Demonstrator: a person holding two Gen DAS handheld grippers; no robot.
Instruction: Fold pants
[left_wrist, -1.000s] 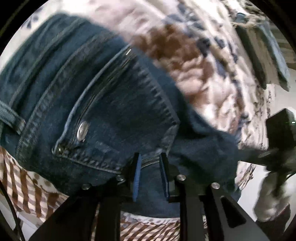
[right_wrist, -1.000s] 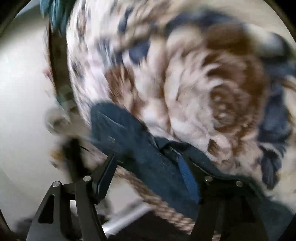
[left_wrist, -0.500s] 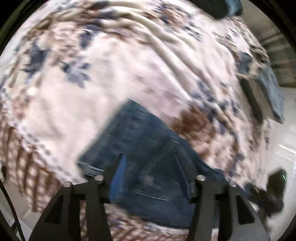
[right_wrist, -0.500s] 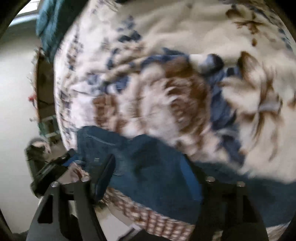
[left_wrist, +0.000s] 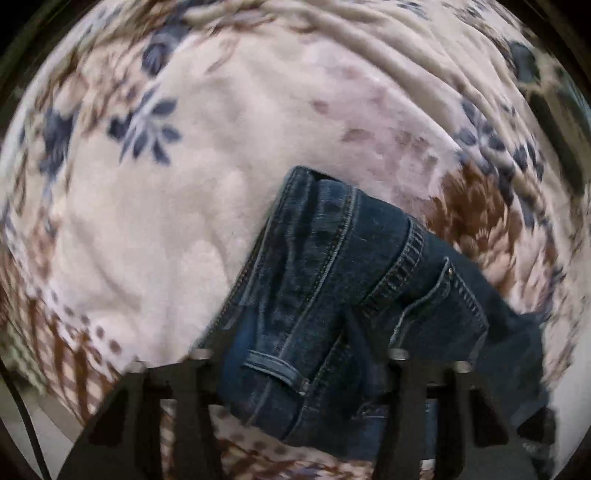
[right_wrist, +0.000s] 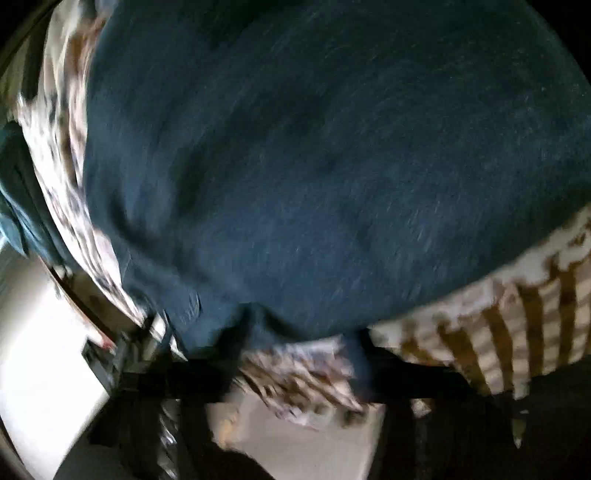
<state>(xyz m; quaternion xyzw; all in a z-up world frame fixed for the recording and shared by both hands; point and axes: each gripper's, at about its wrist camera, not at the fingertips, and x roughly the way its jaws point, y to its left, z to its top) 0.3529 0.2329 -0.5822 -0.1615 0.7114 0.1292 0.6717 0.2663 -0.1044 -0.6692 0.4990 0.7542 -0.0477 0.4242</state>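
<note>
Dark blue jeans lie folded on a floral blanket, with waistband, belt loop and pocket seams showing. My left gripper is open, its fingers spread on either side of the jeans' near end. In the right wrist view the denim fills most of the frame, very close and blurred. My right gripper is low at the jeans' edge near the bed's side, its jaws wide apart; the blur hides whether they touch the cloth.
The blanket's brown checked border hangs over the bed edge. Pale floor lies beyond it at lower left. Another blue-green cloth sits at the far left.
My left gripper was shut on the jeans a second ago, then opened and stays open above them. My right gripper has swung down close to the denim at the bed edge.
</note>
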